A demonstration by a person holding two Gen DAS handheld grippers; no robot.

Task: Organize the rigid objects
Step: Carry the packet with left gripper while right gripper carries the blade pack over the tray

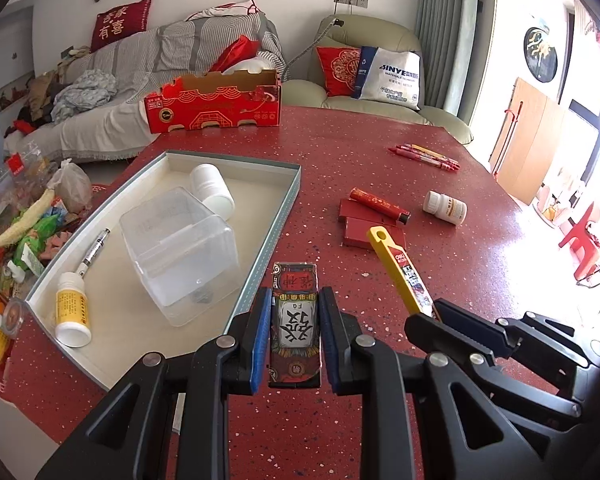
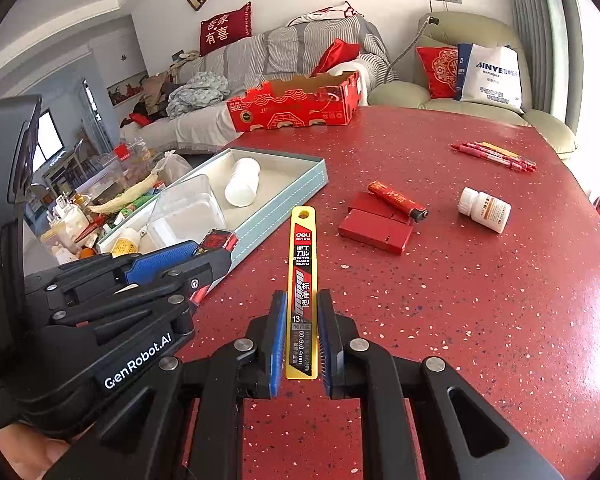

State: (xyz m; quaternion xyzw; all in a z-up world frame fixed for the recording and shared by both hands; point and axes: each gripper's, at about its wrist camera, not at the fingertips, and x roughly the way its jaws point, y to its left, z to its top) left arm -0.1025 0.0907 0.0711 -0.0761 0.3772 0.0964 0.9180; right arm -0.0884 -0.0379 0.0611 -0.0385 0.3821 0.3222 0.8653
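My left gripper point(image 1: 295, 308) is shut on a small card box point(image 1: 295, 316) printed with Chinese characters, held just right of the shallow white tray point(image 1: 276, 220). My right gripper point(image 2: 302, 312) is shut on a yellow cutter-blade case point(image 2: 302, 272), which also shows in the left wrist view point(image 1: 400, 268). The tray holds a clear plastic box point(image 1: 180, 248), a white bottle point(image 1: 212, 190), a yellow-labelled bottle point(image 1: 72, 308) and a pen point(image 1: 94, 252). On the red table point(image 2: 460, 300) lie red flat boxes point(image 2: 376, 226), a red lighter point(image 2: 398, 201), a white pill bottle point(image 2: 485, 209) and several red pens point(image 2: 494, 155).
A red cardboard box point(image 1: 216, 106) stands at the table's far edge. A cluttered pile of snacks and bags point(image 1: 24, 232) sits left of the tray. A sofa and an armchair stand behind the table.
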